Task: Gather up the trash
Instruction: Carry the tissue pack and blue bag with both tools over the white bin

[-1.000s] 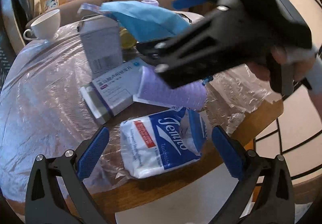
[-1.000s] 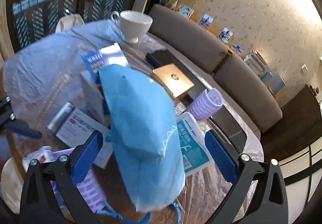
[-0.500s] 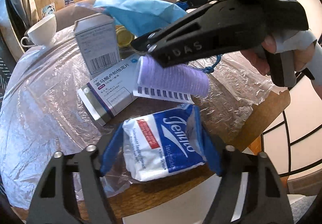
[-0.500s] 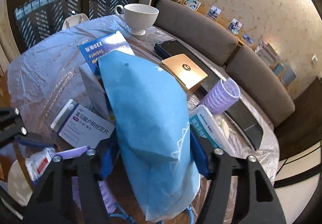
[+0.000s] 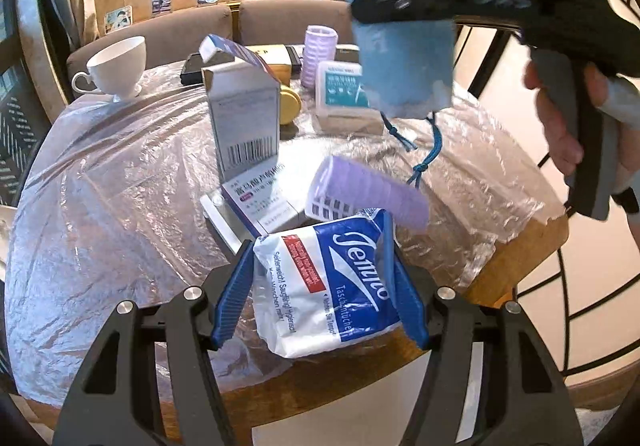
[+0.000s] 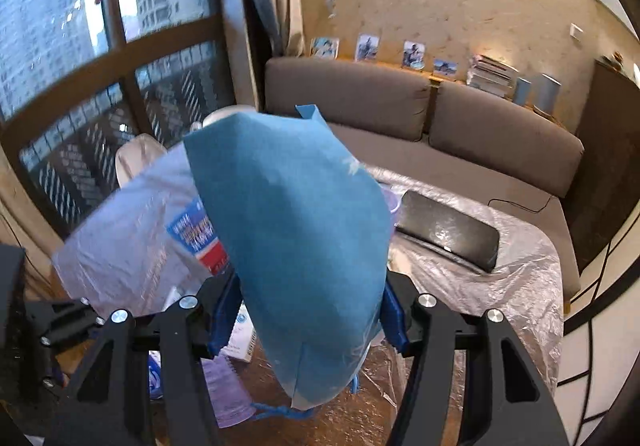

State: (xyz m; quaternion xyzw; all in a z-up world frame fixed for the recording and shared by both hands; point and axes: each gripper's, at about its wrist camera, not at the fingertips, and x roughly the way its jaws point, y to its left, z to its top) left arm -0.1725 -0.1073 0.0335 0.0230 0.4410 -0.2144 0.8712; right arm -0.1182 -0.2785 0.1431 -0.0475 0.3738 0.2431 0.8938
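My left gripper [image 5: 320,296] is shut on a white and blue tissue pack [image 5: 332,286] at the near edge of the round table [image 5: 516,258]. My right gripper [image 6: 308,310] is shut on a blue face mask [image 6: 296,230] and holds it up above the table. The mask also shows high in the left wrist view [image 5: 400,37], with its blue ear loops [image 5: 428,153] hanging down. A purple ribbed cup [image 5: 372,193] lies on its side just behind the tissue pack.
Clear plastic sheet [image 5: 104,205] covers the table. On it stand an open grey box [image 5: 244,117], flat medicine boxes [image 5: 260,197], a white teacup [image 5: 116,69], an upright purple cup [image 5: 318,53] and a teal-labelled box [image 5: 340,89]. A sofa [image 6: 440,125] stands behind.
My left gripper closed on the tissue pack. My right gripper closed on the blue mask and lifted it well above the table.
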